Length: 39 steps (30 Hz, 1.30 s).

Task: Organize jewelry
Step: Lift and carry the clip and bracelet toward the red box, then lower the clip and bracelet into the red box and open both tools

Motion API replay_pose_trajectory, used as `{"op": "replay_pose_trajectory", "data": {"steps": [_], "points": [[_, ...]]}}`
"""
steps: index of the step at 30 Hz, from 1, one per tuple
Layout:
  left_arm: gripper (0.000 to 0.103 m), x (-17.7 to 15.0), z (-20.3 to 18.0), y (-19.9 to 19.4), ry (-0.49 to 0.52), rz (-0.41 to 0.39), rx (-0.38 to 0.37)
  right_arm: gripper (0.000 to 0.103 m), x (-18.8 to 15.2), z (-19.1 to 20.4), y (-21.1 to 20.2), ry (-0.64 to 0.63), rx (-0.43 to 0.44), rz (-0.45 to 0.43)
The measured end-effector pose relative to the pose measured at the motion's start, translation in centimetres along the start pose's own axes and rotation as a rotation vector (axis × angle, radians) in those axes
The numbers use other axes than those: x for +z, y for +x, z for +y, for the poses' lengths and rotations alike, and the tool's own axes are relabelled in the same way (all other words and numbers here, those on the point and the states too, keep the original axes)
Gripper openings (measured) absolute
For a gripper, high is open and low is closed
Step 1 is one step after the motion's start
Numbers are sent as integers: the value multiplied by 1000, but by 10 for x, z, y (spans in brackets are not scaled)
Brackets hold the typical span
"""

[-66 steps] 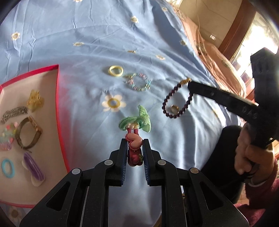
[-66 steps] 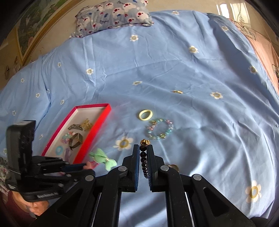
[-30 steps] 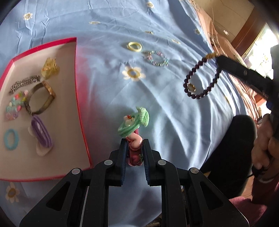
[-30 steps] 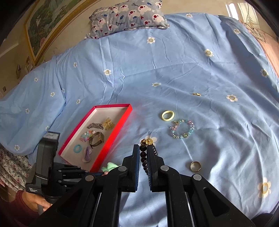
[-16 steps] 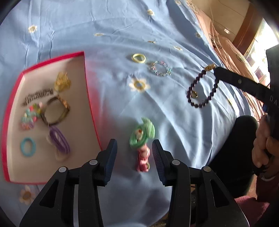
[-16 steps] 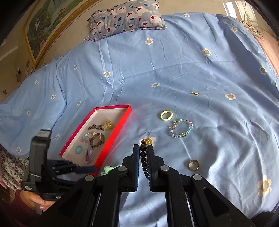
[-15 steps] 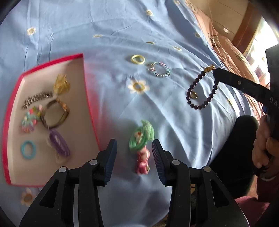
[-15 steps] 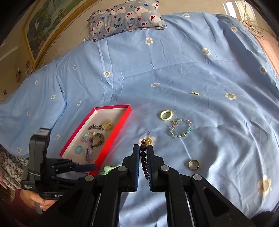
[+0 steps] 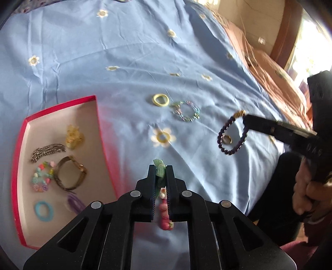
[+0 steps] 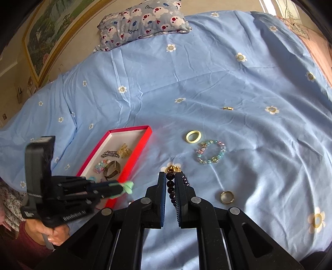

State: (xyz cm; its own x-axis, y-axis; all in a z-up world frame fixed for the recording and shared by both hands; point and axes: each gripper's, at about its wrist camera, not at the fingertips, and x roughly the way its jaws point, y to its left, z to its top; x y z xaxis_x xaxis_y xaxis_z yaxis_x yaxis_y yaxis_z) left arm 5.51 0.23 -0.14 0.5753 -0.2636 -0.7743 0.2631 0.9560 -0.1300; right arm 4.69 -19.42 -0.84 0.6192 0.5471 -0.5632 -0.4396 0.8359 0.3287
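Your left claw (image 9: 160,178) dropped the green-and-pink clip (image 9: 160,174) short of the tray (image 9: 99,133), then just closed on its green end again, lifted off the bed (image 9: 124,52), so boxing was still undone

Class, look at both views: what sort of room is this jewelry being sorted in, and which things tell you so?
Most likely a bedroom. The work surface is a bed under a blue flowered sheet, a patterned pillow lies at its head, and a framed picture hangs on the wall behind.
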Motion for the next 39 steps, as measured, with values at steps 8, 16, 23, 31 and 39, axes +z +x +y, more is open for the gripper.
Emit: {"op": "replay_pose_trajectory", "data": {"steps": [8,16,23,31,39], "points": [[7,-3,35,-22,-100,-46,23,7,10,24,18,-42,60,21],[7,-16,88,-48,-247,-109,69,7,21,62,45,-103,133,45],[7,-34,136,-60,-376,-139,97,7,23,102,71,-164,200,81],[7,-54,176,-66,-485,-146,118,7,17,148,102,-236,280,137],[7,-68,192,-54,-527,-115,92,7,3,175,131,-268,335,206]]}}
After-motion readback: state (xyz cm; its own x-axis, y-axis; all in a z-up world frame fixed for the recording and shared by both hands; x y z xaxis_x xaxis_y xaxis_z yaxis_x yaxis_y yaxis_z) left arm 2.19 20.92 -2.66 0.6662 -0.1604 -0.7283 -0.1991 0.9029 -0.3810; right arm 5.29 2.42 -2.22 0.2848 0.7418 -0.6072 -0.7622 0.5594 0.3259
